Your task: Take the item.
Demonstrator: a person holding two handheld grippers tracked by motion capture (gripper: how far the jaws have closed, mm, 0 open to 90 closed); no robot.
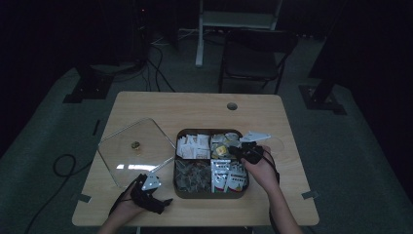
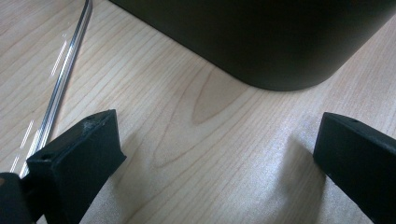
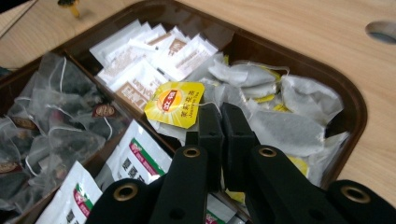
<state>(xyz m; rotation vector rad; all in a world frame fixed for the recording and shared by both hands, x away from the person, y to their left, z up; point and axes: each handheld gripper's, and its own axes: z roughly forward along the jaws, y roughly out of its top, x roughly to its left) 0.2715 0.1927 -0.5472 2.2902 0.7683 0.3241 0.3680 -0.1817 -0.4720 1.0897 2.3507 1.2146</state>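
Four compartments divide my tea box (image 1: 178,187) at mid-frame. My right gripper (image 3: 220,114), jaws pressed together, seems to pinch the string of one yellow-tagged tea bag (image 3: 175,103) in the upper right compartment, ready to lift it. My left gripper (image 2: 210,154) rests spread at lower left, beside one glass lid (image 1: 136,148).

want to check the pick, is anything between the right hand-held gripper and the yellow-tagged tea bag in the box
Nothing visible. The right hand-held gripper has its jaws shut over the tea bag compartment, at the string beside the yellow tag. The glass lid lies off the box, left of it.
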